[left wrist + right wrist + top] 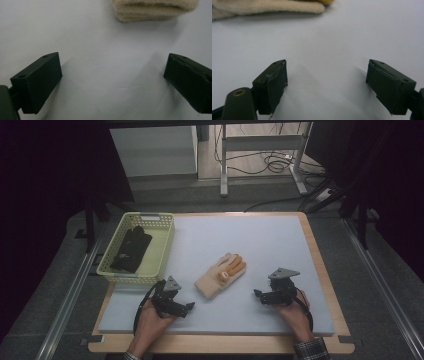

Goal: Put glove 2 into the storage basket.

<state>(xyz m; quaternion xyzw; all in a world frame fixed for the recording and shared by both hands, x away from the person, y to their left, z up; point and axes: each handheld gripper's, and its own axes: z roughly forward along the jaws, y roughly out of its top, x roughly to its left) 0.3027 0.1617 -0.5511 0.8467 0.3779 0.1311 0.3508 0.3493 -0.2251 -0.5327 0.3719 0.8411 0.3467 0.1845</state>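
Grey mat [260, 240], cream glove [220, 275] lying mid-table; left gripper [189, 307] and right gripper [258, 294] both released, empty; floppy knit could be snagged by one jaw only

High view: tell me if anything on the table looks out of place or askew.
The cream glove with orange fingertips lies loose and slanted on the grey mat, between the two grippers, while a black glove already sits in the yellow basket. Nothing looks spilled or damaged. Both the left gripper and right gripper are open and empty.
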